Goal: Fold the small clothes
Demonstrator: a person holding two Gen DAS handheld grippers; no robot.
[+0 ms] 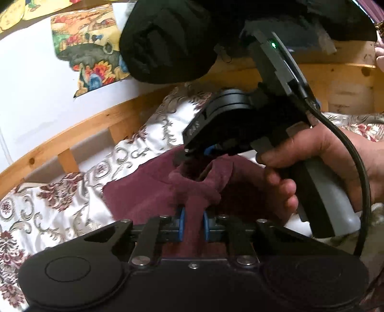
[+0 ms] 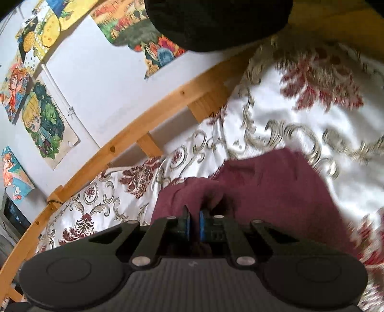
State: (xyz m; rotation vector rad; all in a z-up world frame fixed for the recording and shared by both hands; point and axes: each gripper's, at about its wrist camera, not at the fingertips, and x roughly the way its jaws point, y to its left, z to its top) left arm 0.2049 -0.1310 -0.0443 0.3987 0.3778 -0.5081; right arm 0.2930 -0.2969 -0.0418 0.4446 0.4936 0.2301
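On the wall at the far left hang cartoon posters (image 2: 43,124). Below them a wooden bed rail (image 2: 134,141) runs up to the right, and beside it lies a white bedspread (image 2: 276,112) with red and grey floral patterns.

A maroon cloth (image 1: 148,189) lies on the bedspread, near the middle of both views.

In the left wrist view, the left hand-held gripper (image 1: 194,223) is clamped on a bunched strip of the cloth, which passes between its blue pads (image 1: 181,222) and rises into a raised, puckered fold just ahead. To the right of that fold, the right hand-held gripper (image 1: 192,153) comes down from above, its tip touching the top of the raised fold. A bare hand (image 1: 312,163) grips its grey handle, and a black cable (image 1: 355,168) loops down beside the wrist. A green light (image 1: 273,44) glows on its body.

In the right wrist view, the right hand-held gripper (image 2: 194,224) has its blue pads (image 2: 202,224) nearly together, pinching a fold of the cloth (image 2: 276,192), which spreads away to the right over the bedspread. A black shape (image 2: 216,21) fills the top of this view, too blurred to identify.
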